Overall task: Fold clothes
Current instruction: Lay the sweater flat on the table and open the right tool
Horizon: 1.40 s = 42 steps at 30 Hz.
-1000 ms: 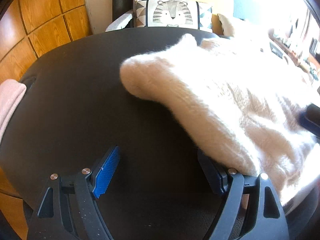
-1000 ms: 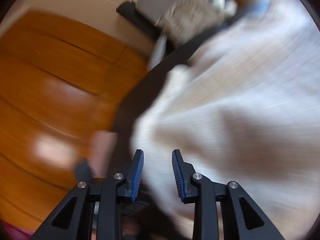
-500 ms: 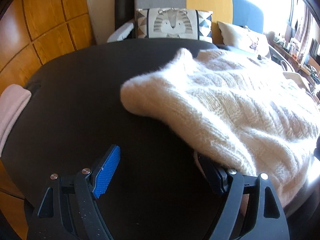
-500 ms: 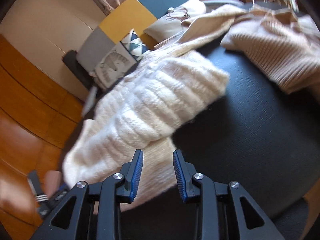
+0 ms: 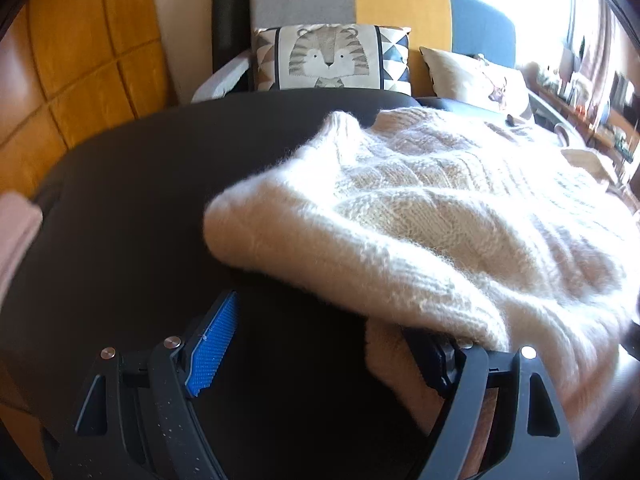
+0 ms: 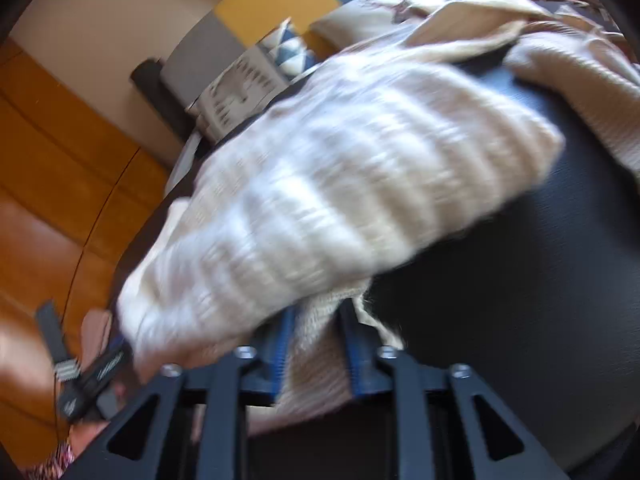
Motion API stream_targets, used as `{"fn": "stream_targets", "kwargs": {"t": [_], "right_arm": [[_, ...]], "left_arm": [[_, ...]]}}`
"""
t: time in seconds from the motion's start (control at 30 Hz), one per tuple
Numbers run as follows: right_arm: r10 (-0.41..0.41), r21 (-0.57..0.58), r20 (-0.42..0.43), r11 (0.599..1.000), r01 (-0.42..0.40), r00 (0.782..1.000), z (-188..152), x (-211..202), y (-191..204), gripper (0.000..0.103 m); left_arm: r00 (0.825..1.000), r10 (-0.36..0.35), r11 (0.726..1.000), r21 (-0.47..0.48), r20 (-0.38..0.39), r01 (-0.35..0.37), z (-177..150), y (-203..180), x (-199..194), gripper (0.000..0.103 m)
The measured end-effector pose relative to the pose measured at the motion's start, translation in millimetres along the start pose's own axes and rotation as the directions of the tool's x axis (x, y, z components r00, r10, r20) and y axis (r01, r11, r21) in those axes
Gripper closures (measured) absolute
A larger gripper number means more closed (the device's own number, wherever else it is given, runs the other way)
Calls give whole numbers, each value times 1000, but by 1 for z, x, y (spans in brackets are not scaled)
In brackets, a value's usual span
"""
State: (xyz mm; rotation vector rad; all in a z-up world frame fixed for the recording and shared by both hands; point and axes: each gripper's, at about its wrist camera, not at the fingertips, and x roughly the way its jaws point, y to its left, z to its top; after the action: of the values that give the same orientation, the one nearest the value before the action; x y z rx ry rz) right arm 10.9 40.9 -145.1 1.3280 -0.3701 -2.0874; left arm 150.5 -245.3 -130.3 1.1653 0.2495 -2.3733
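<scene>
The right gripper [image 6: 316, 344] pinches the cream sweater's [image 6: 340, 184] near hem; the left gripper [image 5: 320, 344] gapes wide, one finger beneath it. Lift both corners evenly.

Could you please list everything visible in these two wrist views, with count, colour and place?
Knitted sweater: one, cream-white, lying across the table.
Ribbed knit garment: one, beige, on the table beyond the sweater.
Table: one, black, under the garments.
Pink fabric: one piece, pale pink, at the table's left edge.
Tiger cushion: one, grey and white, on the sofa.
Plain cushion: one, cream, right of the tiger cushion.
Sofa: one, grey, yellow and blue panels, behind the table.
Wood panelling: orange-brown, left wall.
Left tongs: black with blue pads, open, sweater edge over the right finger.
Right tongs: black with blue pads, sweater fabric between the pads.
</scene>
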Motion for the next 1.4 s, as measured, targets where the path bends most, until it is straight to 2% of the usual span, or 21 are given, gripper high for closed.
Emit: {"fn": "stream_targets", "kwargs": {"t": [0.07,0.17,0.23,0.33,0.4,0.47,0.6,0.73,0.87,0.93,1.0,1.1,1.13,1.23,1.3,1.4], "right_arm": [[24,-23,-25,999,-25,999,-5,5,9,89],[83,-23,-72,996,-84,994,-16,18,23,90],[132,-16,-114,991,-134,985,-25,29,34,90],[151,-57,-174,985,-163,973,-40,44,57,90],[169,-88,-165,979,-185,972,-44,43,69,87],[163,-131,-166,974,-185,973,-46,36,75,75],[127,-227,-159,961,-161,979,-48,14,80,74],[70,-278,-9,958,-70,997,-48,-32,62,74],[-11,-259,127,965,44,992,-43,-65,36,74],[-67,-273,150,956,107,986,-42,-69,31,72],[-136,-304,155,936,178,979,-39,-67,31,72],[-236,-356,189,888,290,953,-42,-61,36,72],[-247,-373,190,877,303,950,-43,-59,36,72],[-276,-424,182,844,329,944,-46,-50,39,72],[-291,-435,188,832,345,938,-50,-49,39,72],[-303,-406,180,844,351,936,-52,-46,30,72]], "left_arm": [[1000,20,1000,6,-9,-20,14,5,12,21],[999,45,999,-4,-30,-45,40,19,32,21],[998,51,998,-41,-47,-53,43,34,39,21],[998,26,989,-143,-51,-33,32,60,33,21],[999,-9,981,-194,-52,-2,20,77,26,21],[997,-49,972,-232,-57,34,5,88,18,21],[990,-126,961,-253,-56,108,-30,92,-6,21],[977,-208,962,-189,-49,195,-46,78,-22,21],[941,-325,944,-82,-92,318,-54,48,-25,21],[920,-378,926,-38,-105,376,-57,37,-28,21],[895,-429,901,5,-119,433,-59,25,-30,21],[856,-489,865,28,-167,500,-63,13,-27,21],[841,-507,853,31,-188,521,-65,9,-25,21],[812,-543,822,64,-214,566,-68,-3,-25,21],[779,-584,790,62,-230,610,-64,-8,-19,21],[759,-610,771,54,-227,635,-67,-13,-24,21]]}}
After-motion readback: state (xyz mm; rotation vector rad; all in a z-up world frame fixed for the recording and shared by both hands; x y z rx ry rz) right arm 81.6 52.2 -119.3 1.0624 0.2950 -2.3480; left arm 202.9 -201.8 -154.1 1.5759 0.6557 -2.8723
